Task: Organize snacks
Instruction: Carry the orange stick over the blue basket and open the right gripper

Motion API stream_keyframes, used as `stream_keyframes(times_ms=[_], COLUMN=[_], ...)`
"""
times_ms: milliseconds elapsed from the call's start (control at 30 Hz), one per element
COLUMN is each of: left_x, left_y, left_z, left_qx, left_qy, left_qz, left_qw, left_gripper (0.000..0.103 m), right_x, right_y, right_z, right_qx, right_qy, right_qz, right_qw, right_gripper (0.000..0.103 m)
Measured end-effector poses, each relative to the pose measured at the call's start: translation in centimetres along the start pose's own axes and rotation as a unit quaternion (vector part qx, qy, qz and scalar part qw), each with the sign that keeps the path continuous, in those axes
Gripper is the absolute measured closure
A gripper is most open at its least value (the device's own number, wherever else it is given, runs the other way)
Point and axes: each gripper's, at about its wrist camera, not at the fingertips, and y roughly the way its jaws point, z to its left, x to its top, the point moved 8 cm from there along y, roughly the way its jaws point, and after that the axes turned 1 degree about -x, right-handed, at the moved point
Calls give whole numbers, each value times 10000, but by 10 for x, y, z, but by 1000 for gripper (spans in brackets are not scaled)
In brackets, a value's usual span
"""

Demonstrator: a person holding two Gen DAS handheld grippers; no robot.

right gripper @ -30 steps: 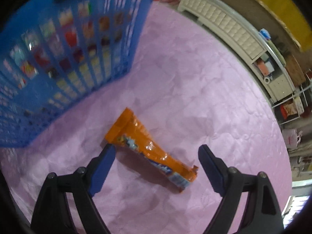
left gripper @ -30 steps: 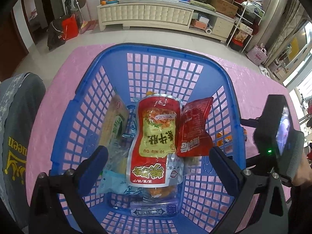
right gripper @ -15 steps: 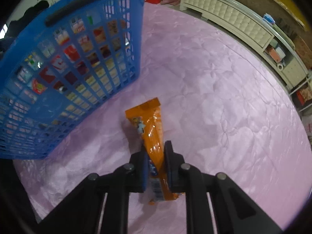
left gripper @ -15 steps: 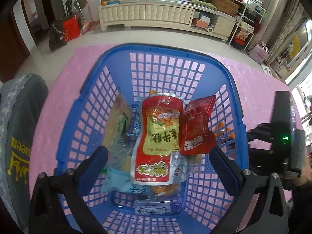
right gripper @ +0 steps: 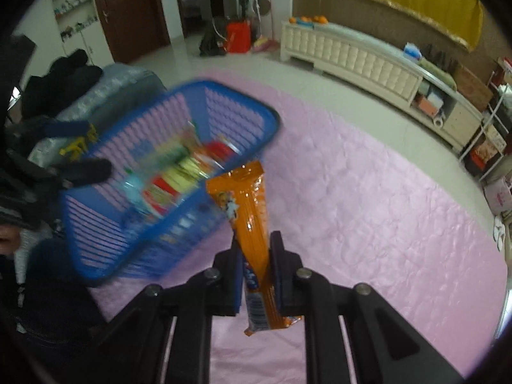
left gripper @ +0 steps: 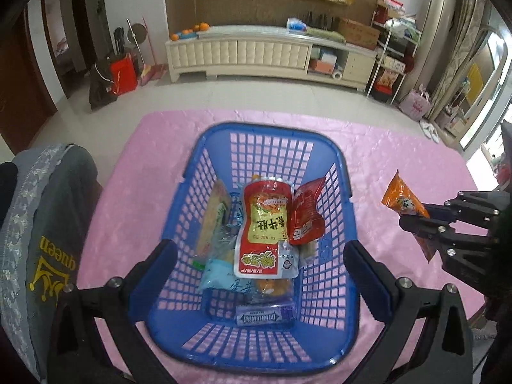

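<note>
Counter (left gripper: 400,147), 1, covered in a pink quilted cloth: bare of loose snacks in both views, so by my judgement the orange packet is the last piece to go in

Blue plastic lattice basket (left gripper: 347,211), 1, rectangular with rounded corners, standing on the counter: holds at least 6 packs piled together, a few more half hidden underneath and not countable

Left gripper (left gripper: 262,275), 1, black with blue fingers: fingers spread wide to either side of the basket's near end, above it, pressing on nothing

Right gripper (right gripper: 257,272), 1, same make: fingers closed on the orange packet at its lower part, packet clear of the counter, to the right of the basket and not yet over its rim

Red and yellow stand-up snack pouch (left gripper: 264,227), 1: lying on top of the pile, centre of basket

Long orange foil snack packet (right gripper: 251,211), 1: in the right gripper, upper end pointing toward the basket

Red foil sachet (left gripper: 305,214), 1: leaning against the basket's right wall

Pale blue plastic bag (left gripper: 220,275), 1: under the pouch, near left

Tan flat pack (left gripper: 212,217), 1: against the left wall

Blue chewing gum pack (left gripper: 264,315), 1: flat on the basket floor, near end

Remaining, as judged: carry the orange packet over the rim and release
</note>
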Motion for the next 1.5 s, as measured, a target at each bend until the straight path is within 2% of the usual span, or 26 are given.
stream_keyframes(times_ms=[133,267,433,700,900,1000,1100,1133,1200,1233,1267,1400,1500], left_x=[-1,-4,-10,-27,-39,-42,-43,-44,-44,-45,-45,-48,-51], left_y=[-32,-55,-69,-65,-53,-49,-47,-48,-50,-53,-55,-70,-87], left_z=[9,25,45,83,99,105,107,106,104,103,101,93,82], left_qx=[-74,-54,34,247,206,281,201,186,180,182,180,109,23], left_qy=[-110,-184,-243,-395,-546,-536,-585,-592,-574,-569,-574,-531,-455], left_qz=[-229,-402,-517,-425,-284,-247,-241,-246,-256,-276,-288,-423,-579], left_qw=[9996,9990,9984,9980,9979,9979,9978,9978,9979,9978,9978,9976,9973], left_gripper=[0,0,0,0,0,0,0,0,0,0,0,0,0], right_x=[17,37,44,41,33,27,22,20,15,13,12,12,10], right_y=[-29,-35,-34,-5,25,36,45,48,49,49,45,19,-8], right_z=[30,56,86,116,128,133,134,134,130,129,128,117,104], right_qx=[-10,-10,3,140,152,302,296,268,166,194,274,332,208], right_qy=[-160,-397,-632,-895,-1085,-1065,-1008,-976,-918,-854,-742,-250,234], right_qz=[-253,-377,-350,-52,290,404,548,595,709,737,695,321,-40], right_qw=[9996,9985,9974,9959,9936,9930,9930,9931,9931,9934,9944,9986,9995], right_gripper=[84,84,84,84,84,84,83,81,66,48,35,26,20])
